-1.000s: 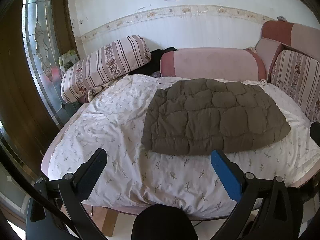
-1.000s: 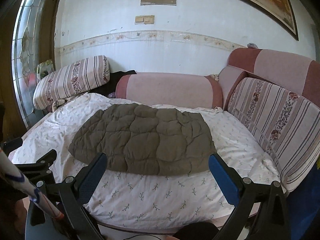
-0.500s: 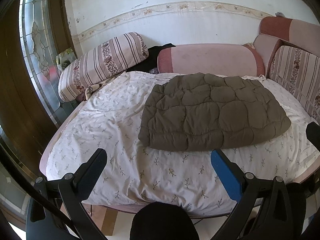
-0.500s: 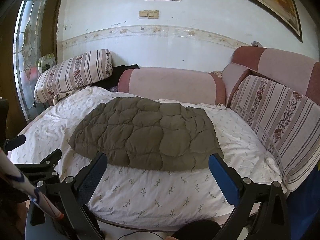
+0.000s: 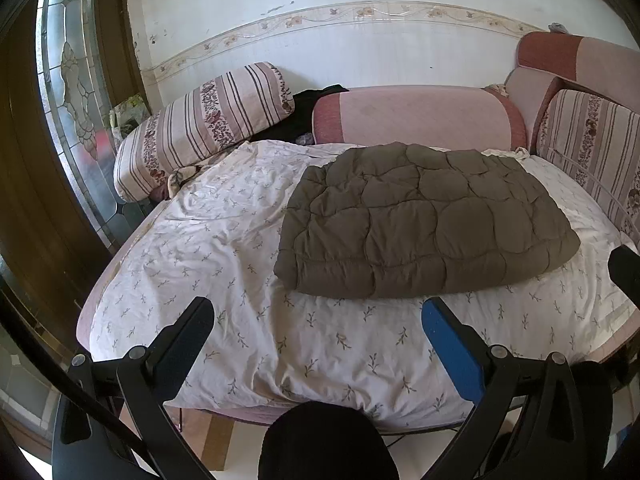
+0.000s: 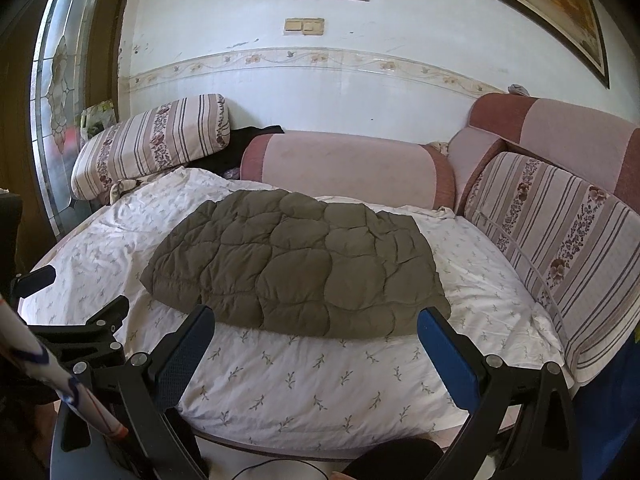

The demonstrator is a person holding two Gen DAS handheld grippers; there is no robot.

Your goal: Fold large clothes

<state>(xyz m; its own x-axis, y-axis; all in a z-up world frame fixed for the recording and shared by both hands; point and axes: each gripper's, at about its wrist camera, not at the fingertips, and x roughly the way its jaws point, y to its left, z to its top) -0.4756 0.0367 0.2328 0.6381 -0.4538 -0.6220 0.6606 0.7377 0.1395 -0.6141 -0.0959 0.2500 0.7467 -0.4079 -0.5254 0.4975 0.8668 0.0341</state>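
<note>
olive-brown quilted padding fills the middle of both views: the puffy garment point(image 5: 428, 220) lies on the bed point(image 5: 224, 280), over the sprigged white sheet, centre to centre-right in the left wrist view and dead centre in the right wrist view point(image 6: 296, 268). it looks doubled over already, a thick rounded edge running along its near side, so by my reading at least one fold is done; whether another fold is wanted i cannot say from this. the left gripper point(image 5: 316, 320) sits at the bottom of its frame with jaws spread wide and nothing between them, short of the garment's near edge. the right gripper point(image 6: 316, 330) is likewise wide apart and empty, its tips seen just at that near edge, though contact is hard to judge. no sleeves, collar or zip show, so what kind of garment it is stays unclear. a striped bolster point(image 5: 204, 128) sits upper left, with some dark cloth behind it that i can't identify. the bed's near edge is cut off by the gripper bodies.
</note>
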